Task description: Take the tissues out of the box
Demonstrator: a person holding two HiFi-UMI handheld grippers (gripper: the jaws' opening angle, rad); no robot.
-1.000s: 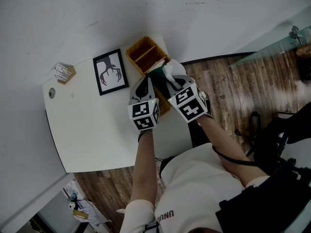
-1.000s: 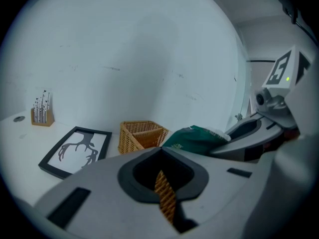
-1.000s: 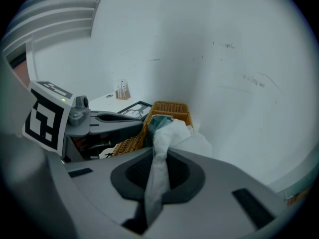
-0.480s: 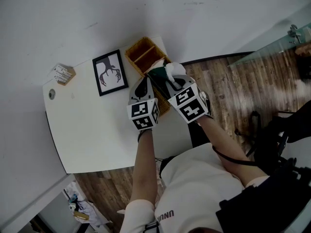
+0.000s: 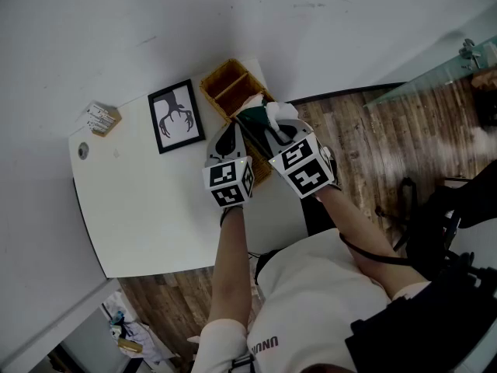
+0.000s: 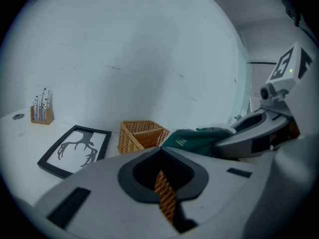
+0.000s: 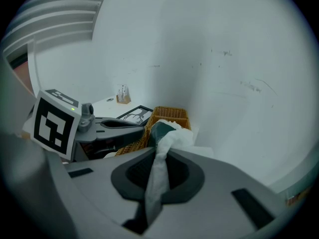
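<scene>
While right gripper grips tissue, green box inside wicker basket

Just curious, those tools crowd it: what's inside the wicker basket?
A green tissue pack sits in the wicker basket, a white tissue sticking up from it, pinched by the right gripper. The left gripper clamps the wall. The near end is hidden under both.

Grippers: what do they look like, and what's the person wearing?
The left gripper and right gripper have black-and-white bodies. Each carries a white cube with black square markers. In the gripper views the jaws are smooth grey shells around a dark recess. The person wears a white short-sleeved shirt, and a black cable runs by the right forearm.
</scene>
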